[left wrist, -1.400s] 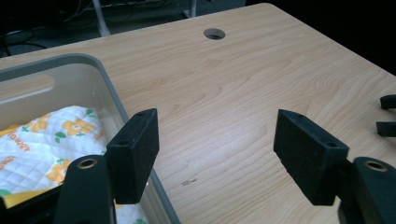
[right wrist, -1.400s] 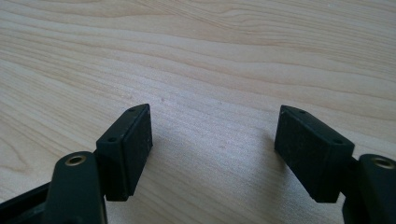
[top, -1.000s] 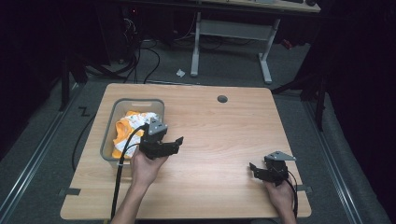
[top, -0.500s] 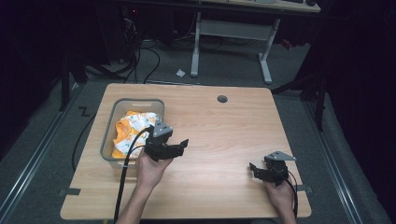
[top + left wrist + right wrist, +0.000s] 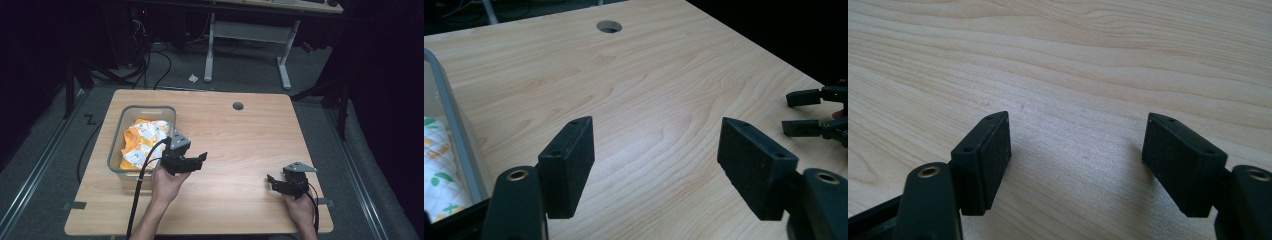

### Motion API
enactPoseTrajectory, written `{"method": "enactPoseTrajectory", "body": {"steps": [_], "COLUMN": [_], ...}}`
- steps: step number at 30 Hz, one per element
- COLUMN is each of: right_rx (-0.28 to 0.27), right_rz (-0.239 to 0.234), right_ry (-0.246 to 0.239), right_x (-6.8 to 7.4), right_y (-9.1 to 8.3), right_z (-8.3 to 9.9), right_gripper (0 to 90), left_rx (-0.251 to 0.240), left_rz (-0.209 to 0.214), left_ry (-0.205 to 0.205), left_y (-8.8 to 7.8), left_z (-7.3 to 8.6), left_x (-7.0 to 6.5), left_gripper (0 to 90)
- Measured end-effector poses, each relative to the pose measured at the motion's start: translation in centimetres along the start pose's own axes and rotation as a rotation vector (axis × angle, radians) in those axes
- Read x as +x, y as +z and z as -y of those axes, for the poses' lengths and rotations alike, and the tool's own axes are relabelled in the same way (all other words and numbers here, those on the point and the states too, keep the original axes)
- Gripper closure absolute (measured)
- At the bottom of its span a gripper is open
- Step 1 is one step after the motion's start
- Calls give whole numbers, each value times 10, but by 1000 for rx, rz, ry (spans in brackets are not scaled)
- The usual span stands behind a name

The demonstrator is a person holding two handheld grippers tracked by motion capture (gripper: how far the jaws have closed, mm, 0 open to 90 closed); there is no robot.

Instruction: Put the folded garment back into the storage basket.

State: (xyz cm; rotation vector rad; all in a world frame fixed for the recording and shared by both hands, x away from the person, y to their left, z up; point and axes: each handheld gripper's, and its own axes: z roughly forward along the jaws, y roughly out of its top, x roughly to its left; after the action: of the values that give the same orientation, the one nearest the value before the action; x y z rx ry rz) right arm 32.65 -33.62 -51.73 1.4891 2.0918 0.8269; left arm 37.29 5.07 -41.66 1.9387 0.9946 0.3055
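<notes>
My left gripper (image 5: 200, 161) hovers over the wooden table (image 5: 240, 140), just right of a clear plastic bin (image 5: 116, 145), with its jaws pointing right. In the left gripper view it (image 5: 656, 150) stands open with only bare wood between the pads. An orange and white patterned cloth (image 5: 142, 140) lies crumpled in the bin, and a corner of the cloth (image 5: 436, 170) sits behind the bin's rim (image 5: 451, 115). My right gripper (image 5: 271, 183) rests near the table's front right, jaws pointing left. In its own view it (image 5: 1078, 145) is open over bare wood.
A round cable hole (image 5: 238, 106) sits in the table near its far edge. Black cables trail from both grippers toward the front edge. Beyond the table are a desk frame (image 5: 250, 35) and floor cables. The left gripper view shows the right gripper (image 5: 816, 112) at its right edge.
My left gripper has drifted a little to the right, away from the bin, still open. The right gripper has stayed where it was.
</notes>
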Motion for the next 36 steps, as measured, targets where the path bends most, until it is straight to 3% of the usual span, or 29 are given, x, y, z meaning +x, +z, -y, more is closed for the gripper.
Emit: {"method": "enactPoseTrajectory", "body": {"steps": [36], "right_rx": [0], "right_rz": [0], "right_ry": [1], "right_x": [0], "right_y": [0], "right_z": [0], "right_gripper": [278], "left_rx": [58], "left_rz": [14], "left_ry": [-17], "left_y": [31], "left_z": [27], "left_x": [-15], "left_gripper": [318]}}
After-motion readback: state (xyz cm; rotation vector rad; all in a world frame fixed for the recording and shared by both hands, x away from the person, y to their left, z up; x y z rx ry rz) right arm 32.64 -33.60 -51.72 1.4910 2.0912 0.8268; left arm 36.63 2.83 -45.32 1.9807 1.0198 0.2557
